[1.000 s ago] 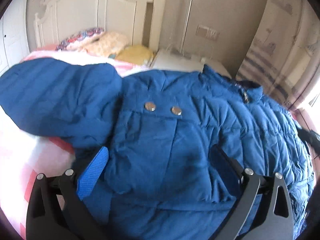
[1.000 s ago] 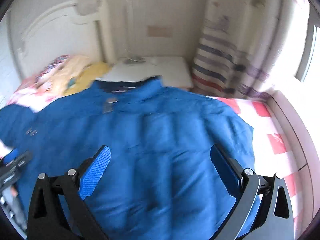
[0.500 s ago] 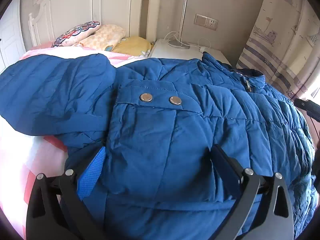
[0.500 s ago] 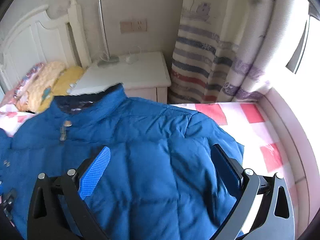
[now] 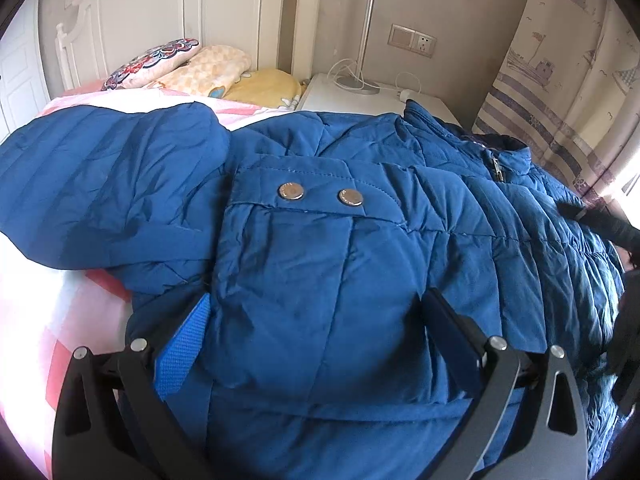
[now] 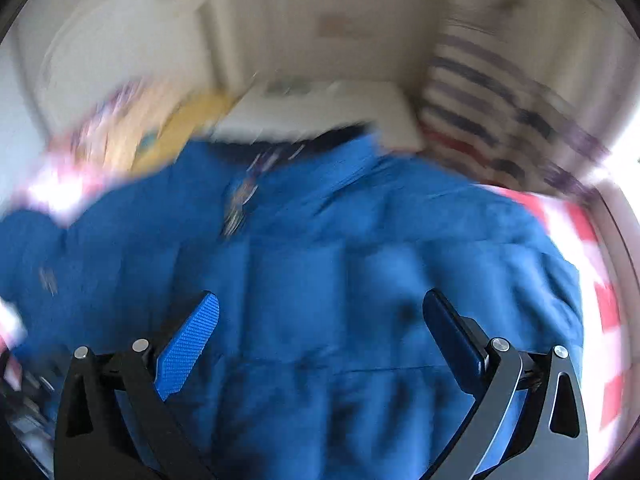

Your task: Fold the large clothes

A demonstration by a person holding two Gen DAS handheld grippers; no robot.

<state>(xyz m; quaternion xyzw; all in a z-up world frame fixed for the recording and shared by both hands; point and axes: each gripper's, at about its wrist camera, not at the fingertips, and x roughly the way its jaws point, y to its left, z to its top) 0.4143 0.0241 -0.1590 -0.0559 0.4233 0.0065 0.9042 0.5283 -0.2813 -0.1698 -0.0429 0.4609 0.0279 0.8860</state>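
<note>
Two grippers, left gripper [image 5: 316, 320] and right gripper [image 6: 320, 320], both released, hover over blue jacket [image 5: 360, 248]; snap buttons [image 5: 291, 191] at 12 o'clock.

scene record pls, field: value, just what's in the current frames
surface: bed, pink and white checked sheet
garment: blue puffer jacket lying spread on the bed, zipped at the collar
pocket flap: two metal snaps
sleeve: left-side sleeve lies out to the side on the sheet
left gripper: open, over the jacket's pocket area
right gripper: open, above the jacket; view motion-blurred
background: pillows at the headboard, white nightstand with lamp base, striped curtain
</note>
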